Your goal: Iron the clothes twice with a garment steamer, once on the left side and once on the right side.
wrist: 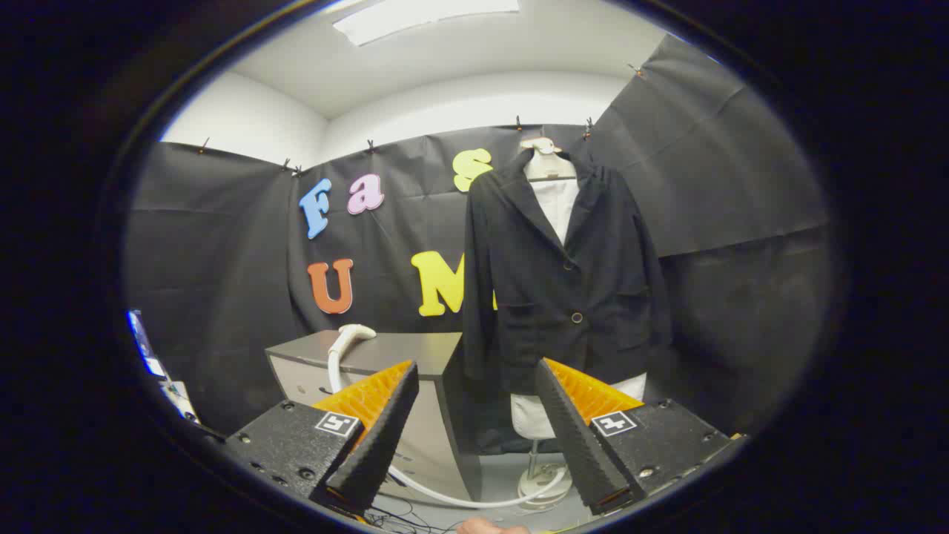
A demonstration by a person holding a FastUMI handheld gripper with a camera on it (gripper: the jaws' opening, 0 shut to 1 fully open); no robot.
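Hovering tool (pixel 474 374) spread, empty; steamer head (pixel 354 333) on cabinet (pixel 415 353); jacket (pixel 563 282) beyond

one dark jacket (pixel 563 274) is counted, hung on one mannequin (pixel 550 169) at right of centre. one steamer head (pixel 353 334) is seen lying on one worktop (pixel 415 350) at lower left of centre, with one hose (pixel 445 495). one pair of tongs (pixel 474 434) is counted, fingers spread apart, nothing between them.
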